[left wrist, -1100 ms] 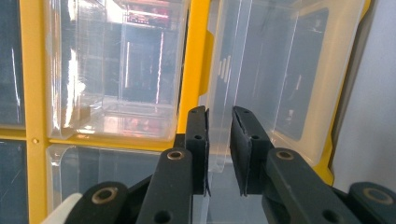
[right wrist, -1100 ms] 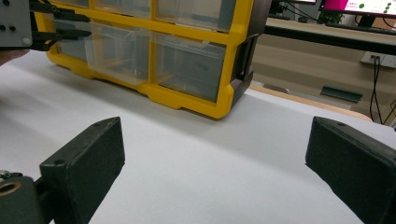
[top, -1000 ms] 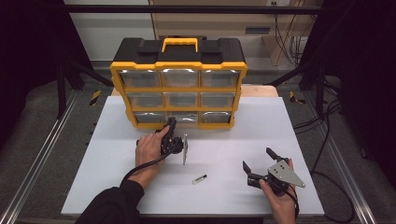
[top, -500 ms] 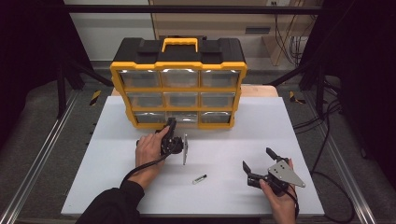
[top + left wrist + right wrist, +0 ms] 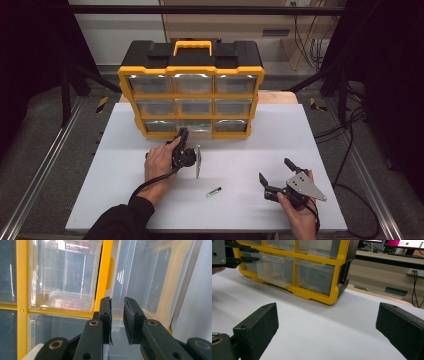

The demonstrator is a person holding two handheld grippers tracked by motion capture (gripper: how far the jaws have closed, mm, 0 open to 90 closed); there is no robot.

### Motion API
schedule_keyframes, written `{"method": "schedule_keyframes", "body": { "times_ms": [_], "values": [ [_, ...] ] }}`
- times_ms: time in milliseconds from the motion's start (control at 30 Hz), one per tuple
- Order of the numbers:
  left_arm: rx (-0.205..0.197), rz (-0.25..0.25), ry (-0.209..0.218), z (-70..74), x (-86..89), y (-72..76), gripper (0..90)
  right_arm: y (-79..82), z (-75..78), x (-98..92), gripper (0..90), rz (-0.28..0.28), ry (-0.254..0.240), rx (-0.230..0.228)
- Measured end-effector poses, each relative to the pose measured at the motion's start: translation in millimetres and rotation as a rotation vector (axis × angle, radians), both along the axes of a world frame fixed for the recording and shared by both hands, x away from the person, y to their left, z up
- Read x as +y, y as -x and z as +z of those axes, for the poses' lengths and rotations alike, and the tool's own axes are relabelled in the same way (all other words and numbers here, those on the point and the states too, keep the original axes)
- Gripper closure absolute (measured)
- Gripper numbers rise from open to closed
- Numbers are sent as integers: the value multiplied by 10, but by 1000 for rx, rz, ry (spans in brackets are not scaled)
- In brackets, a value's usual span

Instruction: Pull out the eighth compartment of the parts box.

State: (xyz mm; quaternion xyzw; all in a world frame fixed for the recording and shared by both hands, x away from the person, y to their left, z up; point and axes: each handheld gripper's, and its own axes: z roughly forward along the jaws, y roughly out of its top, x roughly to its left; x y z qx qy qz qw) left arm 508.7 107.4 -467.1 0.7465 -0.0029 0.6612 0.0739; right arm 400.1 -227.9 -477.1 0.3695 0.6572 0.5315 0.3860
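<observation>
A yellow and black drawer organizer point(image 5: 192, 70) stands at the back of the white table point(image 5: 300, 130). Its bottom middle clear drawer point(image 5: 195, 126) is pulled out a little, as the right gripper view shows point(image 5: 274, 272). My left gripper point(image 5: 183, 134), rolled on its side, reaches that drawer's front. In the left gripper view its jaws point(image 5: 117, 301) stand narrow with the drawer's clear front lip point(image 5: 120, 315) pinched between them. My right gripper point(image 5: 274, 169) rests in a hand at the front right, jaws wide apart over bare table point(image 5: 327, 307).
A small dark and white cylinder point(image 5: 214, 191) lies on the table between the two hands. The organizer's other clear drawers point(image 5: 235, 83) are pushed in. Beyond the table's right edge lie cables point(image 5: 345, 135) and a dark frame.
</observation>
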Motion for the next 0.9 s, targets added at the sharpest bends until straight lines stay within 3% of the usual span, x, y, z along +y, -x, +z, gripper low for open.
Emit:
{"method": "schedule_keyframes", "body": {
  "times_ms": [267, 367, 433, 600, 900],
  "values": [
    [-11, -14, -2, -5, 14, 19, 767, 4, 5, 8, 48, 0, 5, 0],
    [12, -15, 25, 9, 15, 19, 766, 4, 2, -1, 48, -4, -6, 7],
    [12, -14, 11, 13, 20, 28, 766, -1, 16, -30, 49, -15, -24, 0],
    [6, -12, 16, 4, 13, 34, 766, 18, -6, -1, 49, -5, 17, 3],
    [11, -5, 15, 20, 8, 59, 766, 12, -3, 23, 48, -11, 15, 4]
  ]
}}
